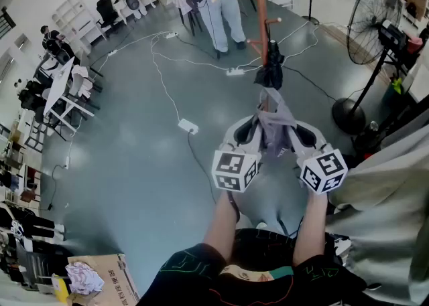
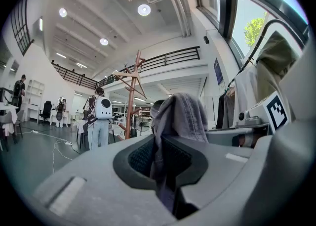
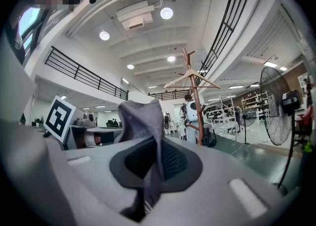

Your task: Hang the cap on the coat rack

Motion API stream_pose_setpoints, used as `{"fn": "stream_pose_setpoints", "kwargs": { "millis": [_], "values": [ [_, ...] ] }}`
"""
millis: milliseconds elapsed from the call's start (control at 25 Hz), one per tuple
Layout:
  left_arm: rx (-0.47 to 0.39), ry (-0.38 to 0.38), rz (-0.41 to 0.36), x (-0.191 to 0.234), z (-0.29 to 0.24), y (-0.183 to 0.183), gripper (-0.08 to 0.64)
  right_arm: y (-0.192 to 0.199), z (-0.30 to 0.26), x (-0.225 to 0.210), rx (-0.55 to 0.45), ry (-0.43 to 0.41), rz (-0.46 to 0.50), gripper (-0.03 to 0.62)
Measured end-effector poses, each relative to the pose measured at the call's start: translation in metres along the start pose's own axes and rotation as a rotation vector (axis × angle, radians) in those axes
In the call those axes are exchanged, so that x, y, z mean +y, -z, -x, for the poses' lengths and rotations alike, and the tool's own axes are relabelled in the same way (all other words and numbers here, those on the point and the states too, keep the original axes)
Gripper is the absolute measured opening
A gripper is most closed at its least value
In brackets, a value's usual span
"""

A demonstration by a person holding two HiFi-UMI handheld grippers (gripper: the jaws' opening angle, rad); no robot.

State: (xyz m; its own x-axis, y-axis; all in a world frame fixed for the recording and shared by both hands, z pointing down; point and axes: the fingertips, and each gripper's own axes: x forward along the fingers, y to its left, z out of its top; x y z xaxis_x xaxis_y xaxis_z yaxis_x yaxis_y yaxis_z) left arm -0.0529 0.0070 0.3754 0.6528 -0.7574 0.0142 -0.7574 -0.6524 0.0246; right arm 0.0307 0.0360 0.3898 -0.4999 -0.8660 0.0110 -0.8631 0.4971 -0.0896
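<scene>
Fingers of your left gripper (image 2: 159,157) and right gripper (image 3: 157,163) are each pinched shut on the grey cap (image 1: 275,127), held in the air between them. Only thin folds are caught, so pulling the grippers apart could slip it free. Its long axis runs side to side, crown bulging upward, with the coat rack (image 1: 261,23) well beyond.

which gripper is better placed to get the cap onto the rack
Left, narrowly: left gripper and right gripper both clamp the cap, but the coat rack stands ahead nearer the left one's line.
</scene>
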Motion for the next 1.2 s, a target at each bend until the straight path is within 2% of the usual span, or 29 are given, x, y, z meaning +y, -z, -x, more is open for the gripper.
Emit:
{"fn": "stream_pose_setpoints", "kwargs": {
  "millis": [160, 440, 600, 760, 1000, 1200],
  "values": [
    [-0.011, -0.005, 0.004, -0.002, 0.004, -0.005, 0.040, 0.000, 0.000, -0.011, -0.006, 0.034, -0.038, 0.018],
    [-0.046, -0.013, -0.014, -0.010, -0.001, -0.027, 0.040, -0.020, 0.005, -0.021, -0.017, 0.028, -0.017, 0.018],
    [-0.051, -0.029, -0.023, 0.000, 0.009, -0.033, 0.040, -0.023, -0.001, -0.009, -0.018, -0.006, -0.004, 0.018],
    [-0.046, -0.054, -0.017, 0.012, 0.020, -0.032, 0.040, -0.019, -0.006, 0.010, 0.000, -0.065, 0.021, 0.018],
    [-0.036, -0.059, 0.003, 0.014, 0.005, -0.015, 0.040, -0.004, -0.012, -0.005, 0.025, -0.067, 0.020, 0.018],
    [-0.036, -0.038, -0.003, 0.011, -0.014, -0.017, 0.040, -0.008, -0.018, -0.028, 0.021, -0.036, 0.000, 0.018]
  ]
}}
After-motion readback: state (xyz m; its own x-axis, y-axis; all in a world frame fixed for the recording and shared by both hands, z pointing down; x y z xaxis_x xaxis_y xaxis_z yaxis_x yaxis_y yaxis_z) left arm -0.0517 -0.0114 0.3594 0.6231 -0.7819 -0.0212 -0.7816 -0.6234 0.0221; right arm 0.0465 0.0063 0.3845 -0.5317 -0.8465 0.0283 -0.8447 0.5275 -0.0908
